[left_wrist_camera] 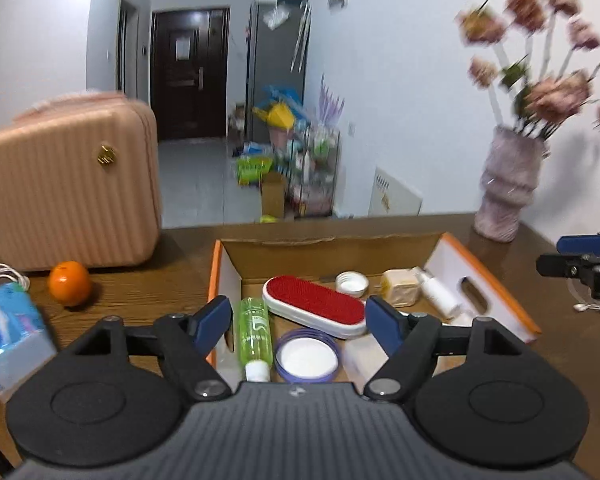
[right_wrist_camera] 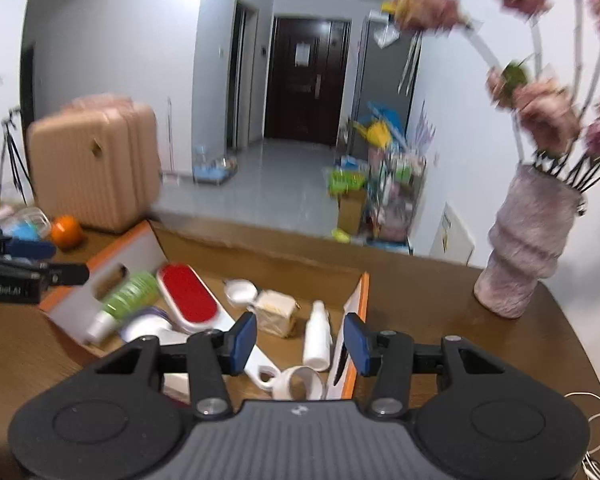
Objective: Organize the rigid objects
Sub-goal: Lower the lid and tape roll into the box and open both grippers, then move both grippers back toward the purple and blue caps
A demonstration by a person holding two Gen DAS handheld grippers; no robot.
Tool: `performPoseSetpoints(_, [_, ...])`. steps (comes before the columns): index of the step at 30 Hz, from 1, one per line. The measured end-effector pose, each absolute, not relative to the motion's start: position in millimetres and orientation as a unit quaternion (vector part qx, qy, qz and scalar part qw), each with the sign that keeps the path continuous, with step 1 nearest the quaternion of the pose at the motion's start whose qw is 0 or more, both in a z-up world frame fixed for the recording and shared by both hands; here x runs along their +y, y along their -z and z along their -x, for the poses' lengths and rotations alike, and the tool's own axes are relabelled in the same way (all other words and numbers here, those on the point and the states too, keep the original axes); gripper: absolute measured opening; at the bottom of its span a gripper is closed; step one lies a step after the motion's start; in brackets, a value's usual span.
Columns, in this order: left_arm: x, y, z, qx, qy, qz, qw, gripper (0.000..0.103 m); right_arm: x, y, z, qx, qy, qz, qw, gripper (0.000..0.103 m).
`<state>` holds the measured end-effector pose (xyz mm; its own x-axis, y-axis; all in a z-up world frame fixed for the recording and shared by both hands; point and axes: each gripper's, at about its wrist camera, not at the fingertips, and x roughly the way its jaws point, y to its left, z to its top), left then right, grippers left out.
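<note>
An open cardboard box (left_wrist_camera: 496, 284) with orange edges sits on the wooden table and holds a red lint brush (left_wrist_camera: 314, 306), a green bottle (left_wrist_camera: 254, 330), a purple-rimmed round lid (left_wrist_camera: 307, 357), a white cap (left_wrist_camera: 352, 282), a beige block (left_wrist_camera: 400, 292) and a white bottle (left_wrist_camera: 436, 292). My left gripper (left_wrist_camera: 298, 326) is open and empty above the box's near end. My right gripper (right_wrist_camera: 300, 342) is open and empty over the box's right side (right_wrist_camera: 358, 300), above the white bottle (right_wrist_camera: 316, 340) and a white ring (right_wrist_camera: 298, 384). The brush (right_wrist_camera: 188, 296) shows there too.
A pink suitcase (left_wrist_camera: 68, 188) stands at the back left with an orange (left_wrist_camera: 69, 283) in front of it. A blue tissue pack (left_wrist_camera: 8, 328) lies at the left edge. A vase of pink flowers (left_wrist_camera: 508, 188) stands at the back right. White cables (right_wrist_camera: 596, 420) lie at the right.
</note>
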<state>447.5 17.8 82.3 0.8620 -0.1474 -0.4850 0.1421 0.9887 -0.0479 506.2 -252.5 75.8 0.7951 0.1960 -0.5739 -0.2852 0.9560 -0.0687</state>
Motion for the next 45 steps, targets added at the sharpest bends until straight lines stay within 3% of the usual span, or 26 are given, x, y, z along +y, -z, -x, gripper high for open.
performPoseSetpoints(9, [-2,-81,-286,0.188,0.085,-0.024,0.978,0.082,-269,-106,-373,0.211,-0.164,0.008,0.964,0.058])
performPoseSetpoints(11, [-6,-72,-255,0.18,0.071,-0.033,0.981,0.083,-268,-97,-336,0.197,-0.179,-0.005,0.964,0.071])
performPoseSetpoints(13, [-10,-60,-225,0.176,0.06,-0.037,0.982,0.084,-266,-86,-305,0.185,-0.178,-0.005,0.966,0.077])
performPoseSetpoints(19, [-19,-19,-168,0.217,0.049,-0.025,0.975,0.084,-260,-35,-231,0.191,-0.167,0.022,0.967,0.078])
performPoseSetpoints(25, [-23,1,-154,0.235,0.055,-0.028,0.97,0.084,-263,9,-192,0.227,-0.173,0.017,0.958,0.078])
performPoseSetpoints(33, [-32,5,-164,0.242,0.06,-0.032,0.968,0.084,-277,19,-180,0.23,-0.143,-0.001,0.963,0.078])
performPoseSetpoints(45, [-49,6,-251,0.267,0.08,-0.027,0.96,0.084,-276,20,-238,0.246,-0.142,-0.012,0.959,0.077])
